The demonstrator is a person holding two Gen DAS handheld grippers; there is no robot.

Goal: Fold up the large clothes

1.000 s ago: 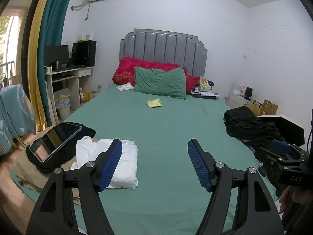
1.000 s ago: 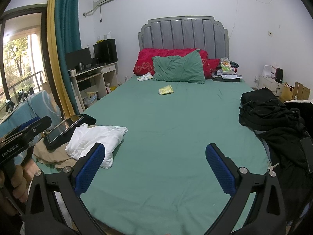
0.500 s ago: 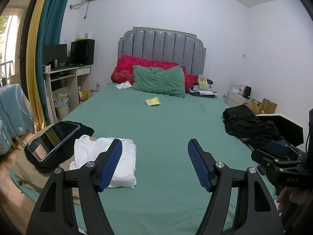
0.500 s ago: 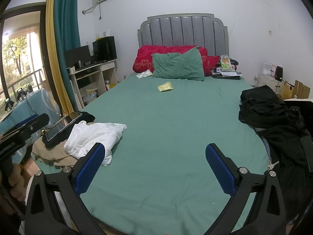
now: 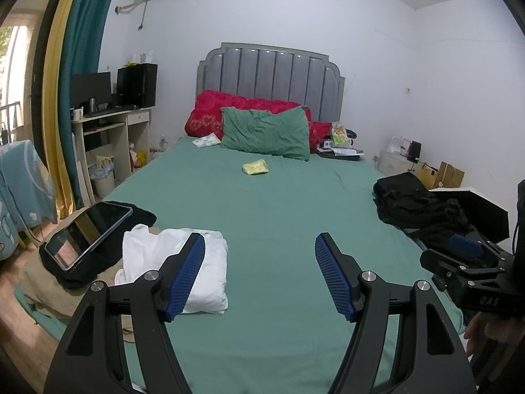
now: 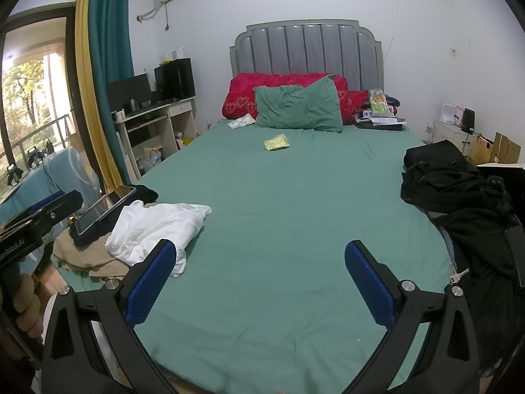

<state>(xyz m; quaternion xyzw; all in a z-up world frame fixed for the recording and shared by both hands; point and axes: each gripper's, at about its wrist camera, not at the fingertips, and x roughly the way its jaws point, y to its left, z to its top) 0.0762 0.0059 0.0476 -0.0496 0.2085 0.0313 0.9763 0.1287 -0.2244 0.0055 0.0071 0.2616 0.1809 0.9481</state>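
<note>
A white garment lies roughly folded at the near left of the green bed, on tan and black clothes; it also shows in the right wrist view. A heap of black clothes lies at the bed's right edge, also in the right wrist view. My left gripper is open and empty above the bed's foot, its left finger in front of the white garment. My right gripper is open and empty above the near bed. Each gripper shows at the other view's edge.
A tablet rests on the dark clothes left of the white garment. A green pillow, red quilt and small yellow packet lie at the bed's head. A desk stands at the left, boxes at the right.
Both views have shifted slightly, with the scene sitting a little lower and closer. Both grippers stay open and empty; the clothes have not moved.
</note>
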